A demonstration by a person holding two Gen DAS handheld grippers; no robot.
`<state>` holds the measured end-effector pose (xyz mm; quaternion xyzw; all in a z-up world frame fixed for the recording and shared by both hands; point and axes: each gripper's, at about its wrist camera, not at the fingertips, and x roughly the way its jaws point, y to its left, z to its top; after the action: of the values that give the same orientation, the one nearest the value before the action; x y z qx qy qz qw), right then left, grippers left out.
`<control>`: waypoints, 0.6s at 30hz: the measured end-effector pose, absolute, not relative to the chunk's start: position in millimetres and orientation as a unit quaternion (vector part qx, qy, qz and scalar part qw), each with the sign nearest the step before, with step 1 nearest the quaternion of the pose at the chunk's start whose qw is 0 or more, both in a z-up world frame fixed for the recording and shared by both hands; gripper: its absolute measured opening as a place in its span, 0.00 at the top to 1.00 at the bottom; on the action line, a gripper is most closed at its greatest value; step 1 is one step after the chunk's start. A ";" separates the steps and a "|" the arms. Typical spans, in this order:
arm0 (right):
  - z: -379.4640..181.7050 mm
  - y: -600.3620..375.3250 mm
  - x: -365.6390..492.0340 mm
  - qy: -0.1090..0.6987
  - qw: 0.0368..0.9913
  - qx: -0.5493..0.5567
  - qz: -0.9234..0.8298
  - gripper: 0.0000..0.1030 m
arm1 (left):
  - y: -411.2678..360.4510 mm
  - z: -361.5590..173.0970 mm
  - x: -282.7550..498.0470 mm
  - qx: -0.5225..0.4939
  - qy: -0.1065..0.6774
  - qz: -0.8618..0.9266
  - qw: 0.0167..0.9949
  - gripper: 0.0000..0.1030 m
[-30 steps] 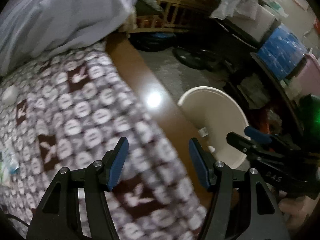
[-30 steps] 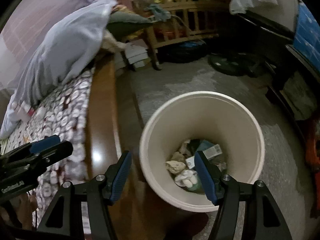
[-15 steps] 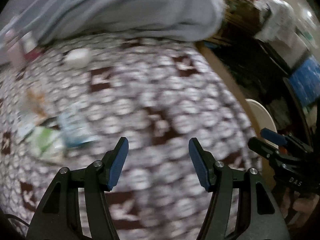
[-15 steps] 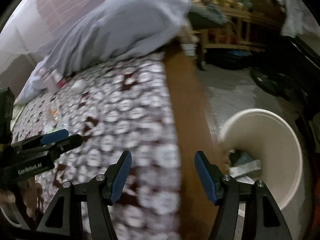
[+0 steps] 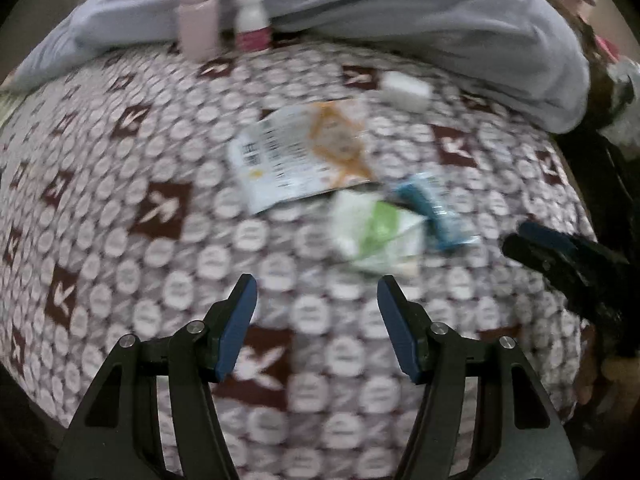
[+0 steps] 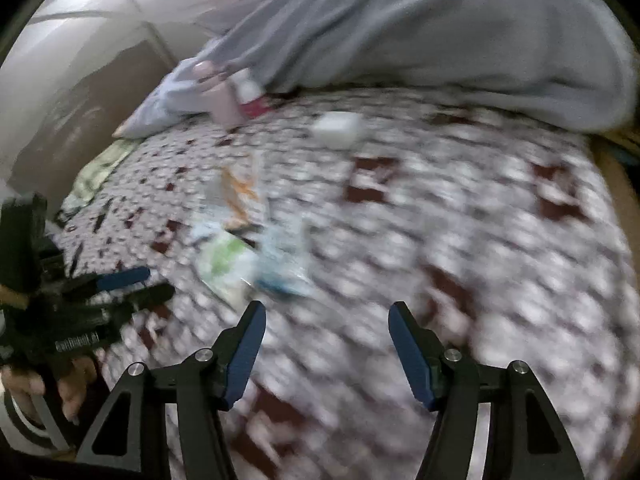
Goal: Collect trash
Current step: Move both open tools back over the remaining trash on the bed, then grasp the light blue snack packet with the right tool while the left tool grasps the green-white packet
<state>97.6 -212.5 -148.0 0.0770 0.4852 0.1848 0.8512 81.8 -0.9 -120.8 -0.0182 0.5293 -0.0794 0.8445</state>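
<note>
Left gripper (image 5: 316, 292) jaws spread and empty over bare patterned bedspread (image 5: 120, 264), right gripper (image 6: 326, 316) jaws parted, just narrowing, nothing between, green packet (image 5: 376, 236) just ahead touching blue wrapper (image 5: 436, 212), leaflet (image 5: 300, 156) beyond, grey blanket (image 5: 400, 12) along far edge.

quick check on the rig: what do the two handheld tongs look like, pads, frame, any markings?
Both match: left tongs and right tongs have black plastic triangulated frames with cut-out windows, silver pivot screws, and flat blue pads on each finger. In the right wrist view the left unit's black body carries small white lettering, too blurred to read. A white band with a dark stripe sits at the person's left wrist.
</note>
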 end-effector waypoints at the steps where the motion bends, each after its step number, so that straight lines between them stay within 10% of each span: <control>1: -151.5 -202.6 106.1 0.488 0.849 0.074 0.189 0.48 | 2.9 -121.7 81.5 -0.022 0.531 -0.078 0.843 0.41; 18: -150.4 -230.2 110.1 0.483 0.864 0.035 0.135 0.69 | -18.4 -163.2 144.5 -0.089 0.539 -0.110 0.830 0.43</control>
<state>110.1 -230.2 -150.4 0.0354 0.4834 0.1348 0.8642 144.5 -18.4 -163.2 -0.0890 0.5394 -0.1101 0.8300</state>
